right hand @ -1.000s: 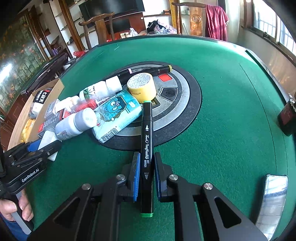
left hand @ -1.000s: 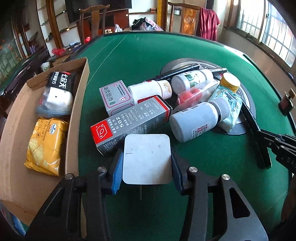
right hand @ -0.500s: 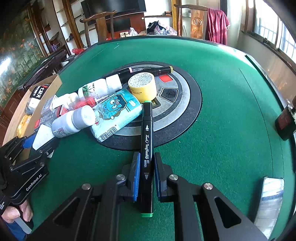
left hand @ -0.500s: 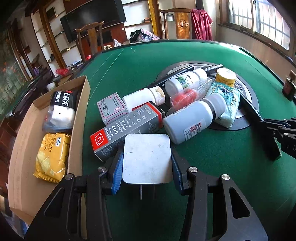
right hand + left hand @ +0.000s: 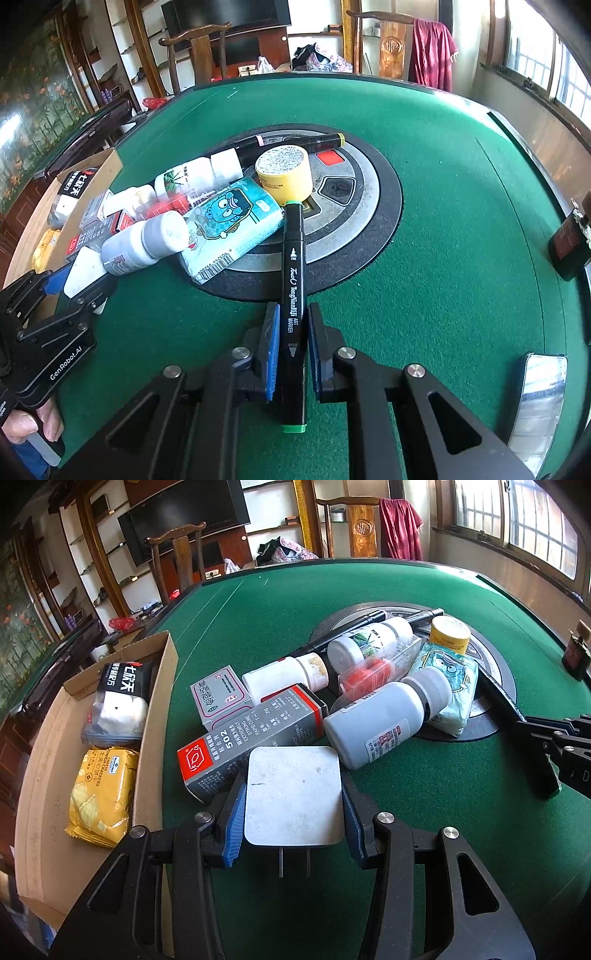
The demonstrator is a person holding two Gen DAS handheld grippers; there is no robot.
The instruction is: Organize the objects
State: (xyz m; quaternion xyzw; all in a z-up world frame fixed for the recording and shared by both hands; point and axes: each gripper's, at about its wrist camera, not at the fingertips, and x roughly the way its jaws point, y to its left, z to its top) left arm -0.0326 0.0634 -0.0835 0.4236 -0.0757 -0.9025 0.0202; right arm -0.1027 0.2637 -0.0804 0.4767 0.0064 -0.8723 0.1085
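Green felt table [image 5: 461, 229] with round metal centre plate [image 5: 354, 218]. Wooden chairs [image 5: 177, 550] behind, red cloth [image 5: 400, 528] draped over one. Dark television [image 5: 184, 520] on the far shelving.

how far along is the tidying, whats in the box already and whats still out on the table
Done: a yellow cracker packet and a black-labelled snack bag lie in the cardboard box. In hand: the left hand-held gripper holds a white plug adapter; the right hand-held gripper holds a black art marker. Left: bottles, cartons, a tissue pack and a yellow tub piled on the green table.
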